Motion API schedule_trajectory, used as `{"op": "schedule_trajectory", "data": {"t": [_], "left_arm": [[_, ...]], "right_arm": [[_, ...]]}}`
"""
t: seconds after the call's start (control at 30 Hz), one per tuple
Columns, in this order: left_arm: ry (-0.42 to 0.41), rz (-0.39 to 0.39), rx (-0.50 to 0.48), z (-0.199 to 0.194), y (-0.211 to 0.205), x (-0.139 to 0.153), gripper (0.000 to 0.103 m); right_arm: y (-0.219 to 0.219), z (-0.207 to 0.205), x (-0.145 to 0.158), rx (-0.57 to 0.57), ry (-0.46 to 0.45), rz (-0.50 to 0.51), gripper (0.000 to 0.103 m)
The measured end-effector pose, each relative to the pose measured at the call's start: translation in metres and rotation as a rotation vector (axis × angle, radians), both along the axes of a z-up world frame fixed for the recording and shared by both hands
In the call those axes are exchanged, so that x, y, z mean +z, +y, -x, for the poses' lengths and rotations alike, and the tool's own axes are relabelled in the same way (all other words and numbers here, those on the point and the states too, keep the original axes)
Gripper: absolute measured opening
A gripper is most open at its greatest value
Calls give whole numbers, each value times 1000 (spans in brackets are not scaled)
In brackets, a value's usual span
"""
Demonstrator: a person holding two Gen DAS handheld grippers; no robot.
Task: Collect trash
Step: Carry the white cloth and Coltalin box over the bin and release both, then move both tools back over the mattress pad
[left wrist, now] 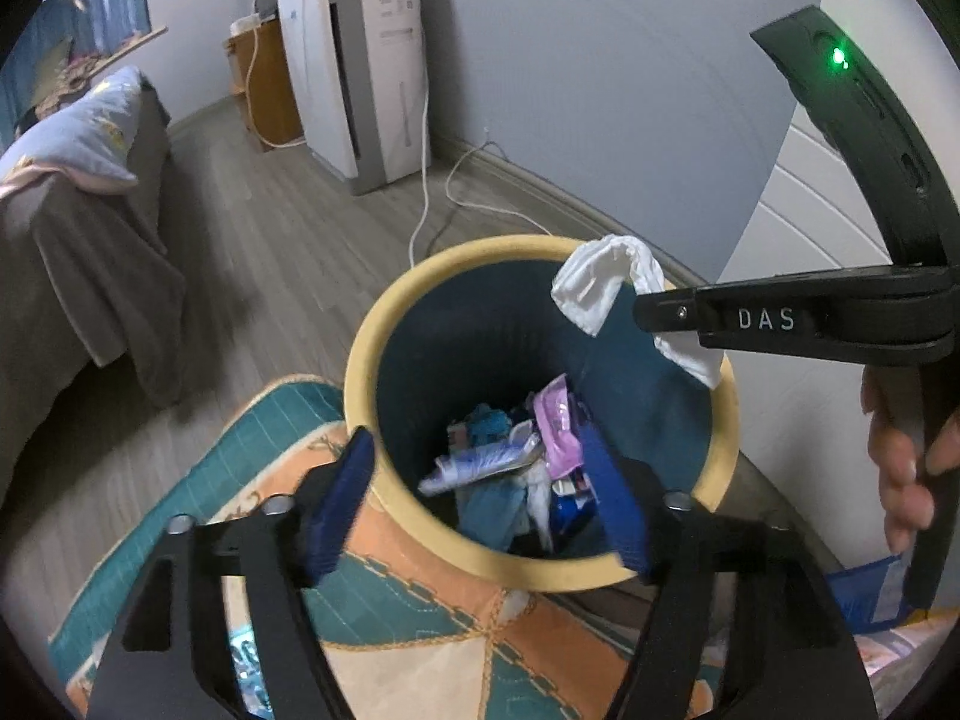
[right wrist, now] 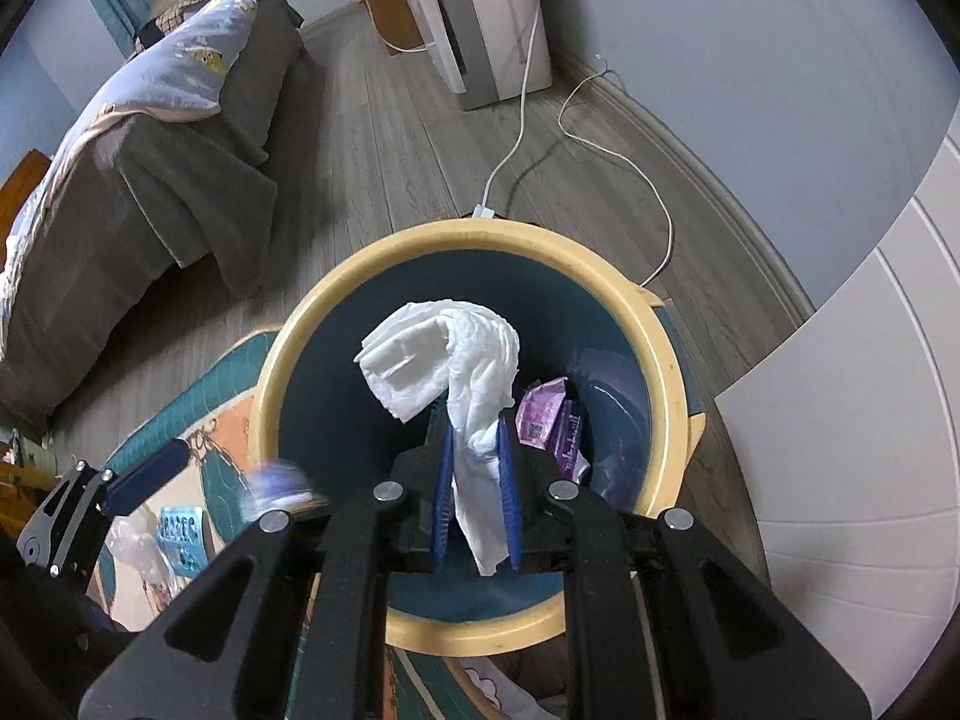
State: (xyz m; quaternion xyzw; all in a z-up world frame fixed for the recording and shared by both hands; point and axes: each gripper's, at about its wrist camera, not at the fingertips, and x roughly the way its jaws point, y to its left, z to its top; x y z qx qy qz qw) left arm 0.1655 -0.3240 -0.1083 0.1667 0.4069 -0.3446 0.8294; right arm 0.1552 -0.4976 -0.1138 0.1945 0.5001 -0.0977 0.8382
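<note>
Your right claw [right wrist: 474, 480] grips a crumpled white tissue [right wrist: 456, 354] between its blue pads, holding it above the mouth of the trash bin [right wrist: 666, 372] (yellow rim, dark blue interior). Your left claw [left wrist: 480, 504] stands open over the near rim of the same bin, with nothing between its pads. Inside the bin lie a purple wrapper [left wrist: 561, 420] and a white-and-blue wrapper [left wrist: 480, 462]. The bin rests partly on a patterned rug [left wrist: 420, 630], with a white cable [right wrist: 522, 120] on the floor behind.
</note>
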Motion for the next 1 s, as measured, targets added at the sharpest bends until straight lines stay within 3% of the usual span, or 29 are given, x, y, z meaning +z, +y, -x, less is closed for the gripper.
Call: {"op": "schedule_trajectory", "data": {"t": [0.13,0.2,0.33,0.4,0.5,0.63,0.77,1.0], "left_arm": [[14,27,33,-2,13,1,84],[23,54,64,-3,23,3,92],[19,77,129,0,51,6,93],[1,71,159,2,67,8,94],[-27,57,218,8,98,15,95],[-25,49,335,11,150,26,96],[-13,41,462,11,204,39,96],[-93,-42,575,33,277,60,98]], "right_arm": [[0,1,0,-12,-5,-8,32],[0,0,1,-18,-13,-9,49],[3,-1,5,-12,-26,0,63],[5,-2,7,-7,-32,3,77],[11,-4,11,7,-43,12,89],[28,-7,18,46,-57,34,96],[51,-9,26,89,-68,57,97],[108,-16,27,225,-81,95,97]]}}
